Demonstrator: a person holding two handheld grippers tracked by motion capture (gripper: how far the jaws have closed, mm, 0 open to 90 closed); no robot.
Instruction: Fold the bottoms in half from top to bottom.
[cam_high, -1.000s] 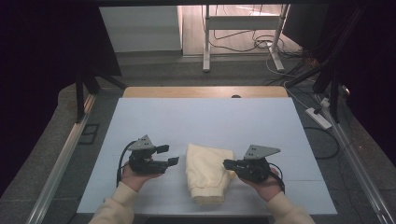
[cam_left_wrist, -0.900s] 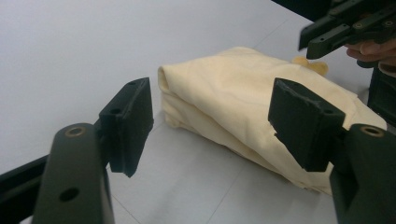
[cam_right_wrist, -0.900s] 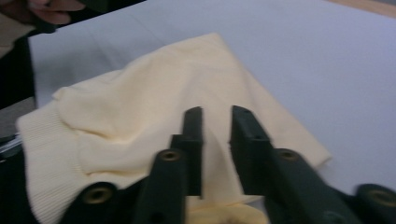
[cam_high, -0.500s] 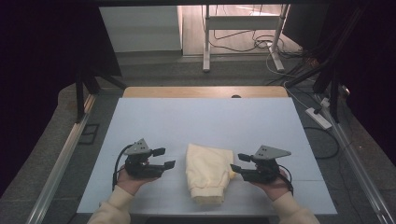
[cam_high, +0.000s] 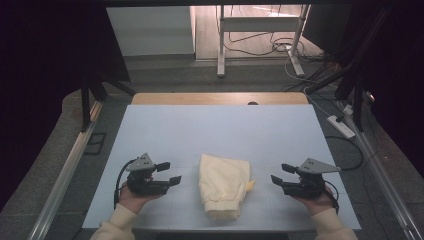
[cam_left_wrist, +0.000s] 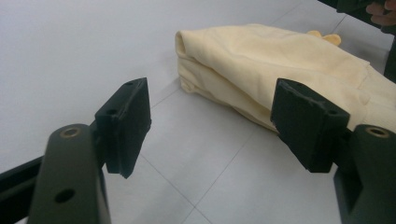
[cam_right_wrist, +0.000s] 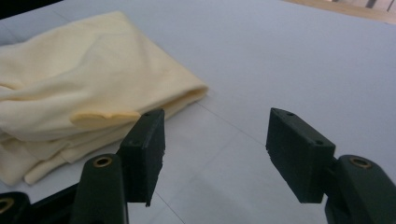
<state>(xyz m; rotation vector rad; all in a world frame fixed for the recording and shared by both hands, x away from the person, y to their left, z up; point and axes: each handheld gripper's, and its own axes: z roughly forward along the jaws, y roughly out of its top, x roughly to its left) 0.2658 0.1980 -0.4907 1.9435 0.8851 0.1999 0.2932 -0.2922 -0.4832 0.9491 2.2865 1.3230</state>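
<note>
So the folded yellow garment (cam_high: 223, 185) sits at about 6 o'clock on the pale blue table (cam_high: 220, 130), with the left gripper (cam_high: 169, 174) off at its 9 and the right gripper (cam_high: 278, 175) at its 3, both spread wide with nothing between the pads. The right one's jaws have just been opening, and the cloth lies clear of them, so this looks like the let-go after a fold. If you're tidying it, I'd come in low and level, pinch only the top layer at a corner, and avoid dragging the stack.

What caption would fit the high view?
Folded yellow garment on the table, left gripper and right gripper open on either side.
</note>
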